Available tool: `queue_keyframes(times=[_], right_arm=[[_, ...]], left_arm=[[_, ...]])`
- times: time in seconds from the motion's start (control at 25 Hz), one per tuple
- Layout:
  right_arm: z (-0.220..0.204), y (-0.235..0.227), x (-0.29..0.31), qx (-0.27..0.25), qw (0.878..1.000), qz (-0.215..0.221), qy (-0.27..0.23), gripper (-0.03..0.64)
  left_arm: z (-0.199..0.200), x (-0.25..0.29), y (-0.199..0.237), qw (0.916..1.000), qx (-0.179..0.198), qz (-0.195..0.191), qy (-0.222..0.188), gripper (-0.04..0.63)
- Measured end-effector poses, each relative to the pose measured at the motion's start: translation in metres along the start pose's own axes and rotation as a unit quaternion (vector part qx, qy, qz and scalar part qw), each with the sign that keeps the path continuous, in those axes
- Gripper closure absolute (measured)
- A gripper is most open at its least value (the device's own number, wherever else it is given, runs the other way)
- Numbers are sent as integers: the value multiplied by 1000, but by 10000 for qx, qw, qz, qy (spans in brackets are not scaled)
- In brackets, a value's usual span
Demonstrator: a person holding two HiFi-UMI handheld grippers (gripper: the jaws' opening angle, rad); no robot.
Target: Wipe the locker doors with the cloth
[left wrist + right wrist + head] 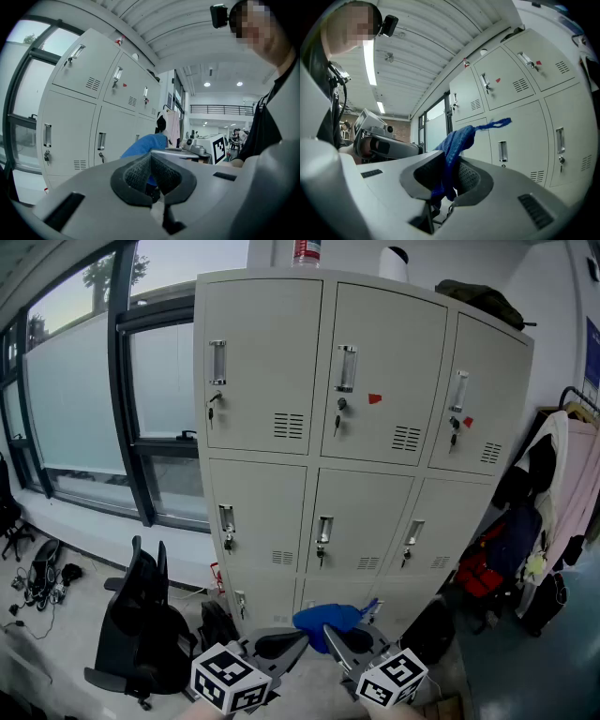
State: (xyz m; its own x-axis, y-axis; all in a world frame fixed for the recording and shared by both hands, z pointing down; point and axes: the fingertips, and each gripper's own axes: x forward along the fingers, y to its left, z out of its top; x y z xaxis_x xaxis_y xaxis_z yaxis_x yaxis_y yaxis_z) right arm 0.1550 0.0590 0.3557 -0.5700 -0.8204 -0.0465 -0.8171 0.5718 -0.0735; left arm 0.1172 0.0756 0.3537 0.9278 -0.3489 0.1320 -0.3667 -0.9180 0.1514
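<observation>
Nearest the lens: left hand-held gripper (281,645) and right hand-held gripper (343,641), held low and side by side, their tips angled toward each other.

Right hand-held gripper: clamped on the blue cloth (457,140), which rose out from between the pads and trailed a loose thread.

Left hand-held gripper: jaws pressed together on nothing (the blue seen past them was the cloth in the other tool).

Cloth: bunched above the right jaws, in the air in front of the bottom row. No view showed it touching a door.

Locker doors (384,381): pale grey, three columns by three rows, all shut, with keys hanging under the handles and small red tags on two upper doors.

Progress: judged to be at the very start. The cloth was gripped and carried up to the cabinet, but no wiping contact was visible, so all nine doors appeared left to do.

Surroundings: black office chair (141,624) to the left under the window (75,399), coats (553,484) hanging to the right.
</observation>
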Motion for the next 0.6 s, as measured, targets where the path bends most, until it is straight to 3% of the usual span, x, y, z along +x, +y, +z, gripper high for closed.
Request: queue_keyframes(times=[0.6], right_arm=[[5,-24,1,87,9997,218,-75,569]], left_arm=[[3,22,7,9998,-12,219,-12,589]])
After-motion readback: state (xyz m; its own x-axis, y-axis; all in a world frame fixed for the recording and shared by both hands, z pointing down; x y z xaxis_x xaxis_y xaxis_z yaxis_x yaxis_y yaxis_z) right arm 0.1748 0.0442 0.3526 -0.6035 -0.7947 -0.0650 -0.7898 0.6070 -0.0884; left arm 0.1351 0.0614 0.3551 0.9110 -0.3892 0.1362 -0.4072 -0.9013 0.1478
